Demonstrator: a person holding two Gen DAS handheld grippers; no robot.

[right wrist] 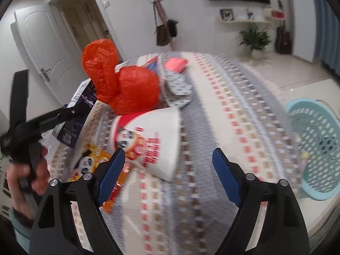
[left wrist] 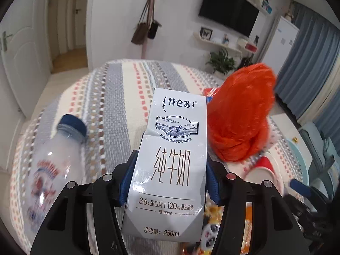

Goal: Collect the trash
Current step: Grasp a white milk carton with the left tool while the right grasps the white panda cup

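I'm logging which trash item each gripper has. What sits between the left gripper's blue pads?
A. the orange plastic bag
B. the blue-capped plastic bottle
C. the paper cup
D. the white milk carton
D: in the left wrist view the milk carton stands between the left gripper's blue pads, which press on its sides.

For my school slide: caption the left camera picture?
Left gripper clamps a milk carton above the striped bedspread.

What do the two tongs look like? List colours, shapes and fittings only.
Both tongs, left and right, are alike: black angular plastic linkage arms with triangular cut-outs, silver round pivot pins, and blue textured pads on the fingers. No cables are visible.
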